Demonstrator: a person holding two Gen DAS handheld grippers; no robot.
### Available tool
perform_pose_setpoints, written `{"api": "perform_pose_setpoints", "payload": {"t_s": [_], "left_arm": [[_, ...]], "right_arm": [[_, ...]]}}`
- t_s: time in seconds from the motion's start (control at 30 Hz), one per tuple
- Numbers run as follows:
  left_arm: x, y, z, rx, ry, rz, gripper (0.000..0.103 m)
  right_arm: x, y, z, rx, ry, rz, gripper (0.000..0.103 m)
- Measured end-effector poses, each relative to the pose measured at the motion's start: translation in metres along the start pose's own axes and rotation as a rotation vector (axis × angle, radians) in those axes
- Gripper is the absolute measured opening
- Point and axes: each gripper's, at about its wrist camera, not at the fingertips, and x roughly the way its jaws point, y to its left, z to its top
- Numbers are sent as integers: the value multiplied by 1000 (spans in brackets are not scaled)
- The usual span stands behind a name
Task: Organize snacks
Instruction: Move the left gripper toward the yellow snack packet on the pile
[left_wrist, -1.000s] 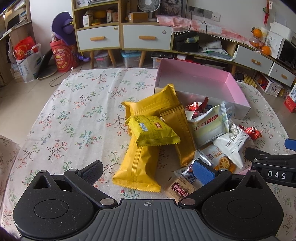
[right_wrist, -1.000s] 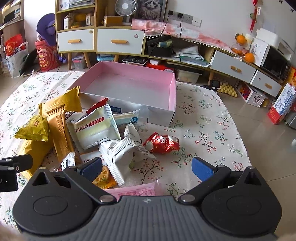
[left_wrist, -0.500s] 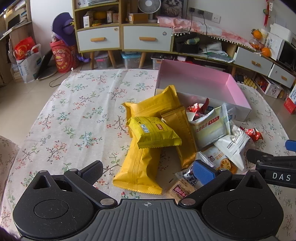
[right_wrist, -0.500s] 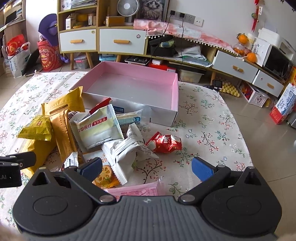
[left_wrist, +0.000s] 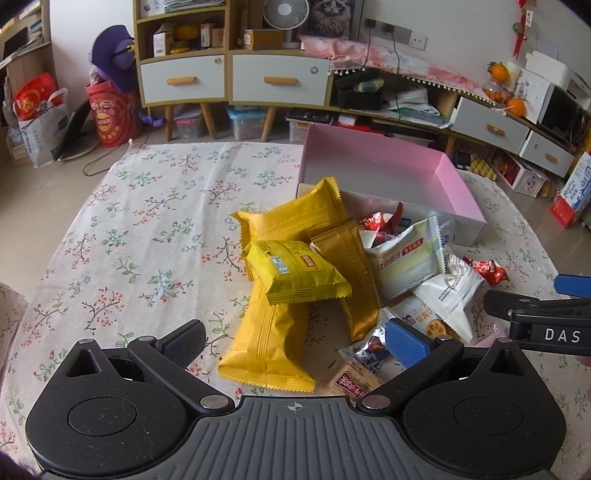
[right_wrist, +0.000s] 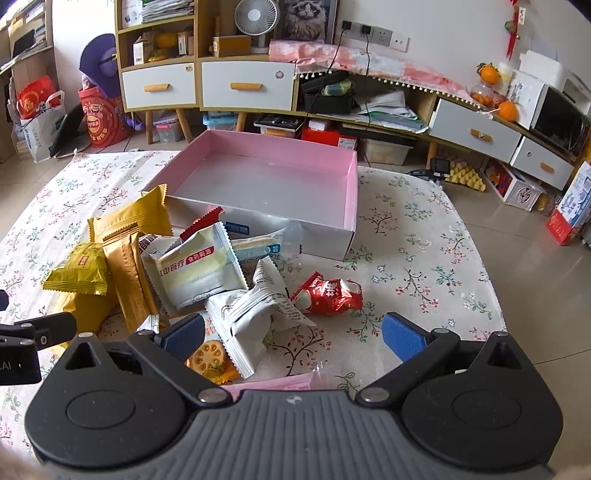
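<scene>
A pile of snack packets lies on the floral tablecloth in front of an empty pink box (left_wrist: 454, 173) (right_wrist: 351, 184). Yellow packets (left_wrist: 291, 269) (right_wrist: 79, 273) lie at the pile's left, white packets (left_wrist: 402, 254) (right_wrist: 199, 269) in the middle, a red wrapped candy (right_wrist: 328, 295) (left_wrist: 487, 267) at the right. My left gripper (left_wrist: 295, 338) is open and empty, just short of the long yellow packet (left_wrist: 269, 350). My right gripper (right_wrist: 293, 334) is open and empty, above a white packet (right_wrist: 251, 314) and a lotus-root snack packet (right_wrist: 210, 358).
The tablecloth (left_wrist: 147, 229) (right_wrist: 424, 258) covers a round table. A pink packet (right_wrist: 277, 384) lies by the right gripper's base. Cabinets with drawers (left_wrist: 236, 77), a fan and floor clutter stand beyond the table. The right gripper shows in the left view (left_wrist: 535, 314).
Both grippers have drawn back and risen slightly from the pile; the box and packets sit a little lower in view. Nothing was taken hold of.
</scene>
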Motion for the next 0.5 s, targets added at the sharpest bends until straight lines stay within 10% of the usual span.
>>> {"api": "perform_pose_setpoints", "payload": {"t_s": [0.5], "left_arm": [[1,-1,3,27,-3,-48,103]], "right_arm": [[4,-5,3,12,34,46,97]]}}
